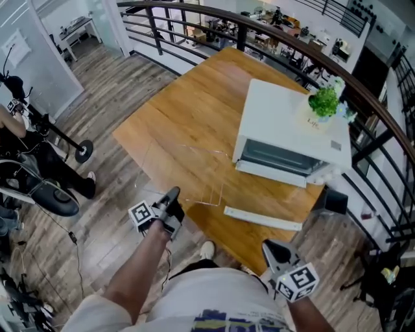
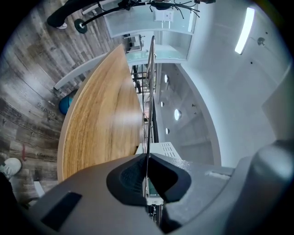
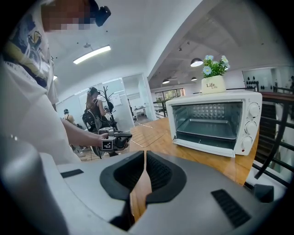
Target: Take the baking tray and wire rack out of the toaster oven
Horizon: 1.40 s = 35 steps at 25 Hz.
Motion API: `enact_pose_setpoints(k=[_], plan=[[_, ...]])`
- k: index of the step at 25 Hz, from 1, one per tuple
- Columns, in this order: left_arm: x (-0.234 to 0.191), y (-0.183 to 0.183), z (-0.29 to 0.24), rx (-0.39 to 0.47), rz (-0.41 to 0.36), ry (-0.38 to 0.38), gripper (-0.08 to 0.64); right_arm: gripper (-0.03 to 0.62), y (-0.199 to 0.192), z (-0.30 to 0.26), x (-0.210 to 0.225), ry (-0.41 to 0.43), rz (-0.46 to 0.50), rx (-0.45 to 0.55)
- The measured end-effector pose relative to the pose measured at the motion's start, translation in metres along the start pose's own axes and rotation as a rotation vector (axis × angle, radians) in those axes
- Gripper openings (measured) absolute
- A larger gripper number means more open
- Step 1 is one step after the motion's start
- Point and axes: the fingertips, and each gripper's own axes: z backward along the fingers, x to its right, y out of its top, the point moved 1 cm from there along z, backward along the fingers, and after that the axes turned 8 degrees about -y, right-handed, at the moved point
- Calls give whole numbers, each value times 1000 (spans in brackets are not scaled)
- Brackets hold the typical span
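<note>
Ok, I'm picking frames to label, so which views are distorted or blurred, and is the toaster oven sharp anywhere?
Head view: sharp, railing mildly bowed, toaster oven clear. Left gripper view: heavy fisheye, dark corners, table bowed with a pale sheen, oven barely a sliver. Right gripper view: fisheye too, yet the oven is sharp.

Bright, even light is given by ceiling strip lights (image 3: pixel 91 54), one of which is blown out in the left gripper view. Only faint, soft shadows are cast. A pale sheen is laid across the table (image 1: pixel 188 130), and the white top of the oven (image 1: pixel 285 123) is nearly washed out. Both gripper views are heavily bent by wide lenses, with black corners and soft foregrounds. The head view is rendered sharp, with bowed edges.
</note>
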Motion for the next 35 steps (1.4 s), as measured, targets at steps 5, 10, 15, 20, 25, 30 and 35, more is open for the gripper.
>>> enact_pose_setpoints(k=[5, 10, 15, 20, 25, 30, 35], plan=[[-17, 17, -15, 4, 6, 18, 2, 16, 1, 0, -7, -37, -13, 1], [-38, 33, -28, 9, 14, 45, 2, 16, -7, 7, -3, -87, -30, -20], [-54, 42, -41, 0, 21, 61, 2, 15, -8, 13, -1, -130, -41, -12], [-65, 44, -50, -18, 43, 88, 2, 15, -8, 13, 0, -150, -51, -32], [-72, 47, -56, -34, 56, 126, 3, 15, -7, 11, 2, -165, -56, -28], [-75, 50, -59, -50, 52, 166, 3, 15, -9, 5, 0, -159, -64, -35], [-76, 51, -63, -63, 42, 222, 3, 15, -3, 0, 0, -162, -58, -19]])
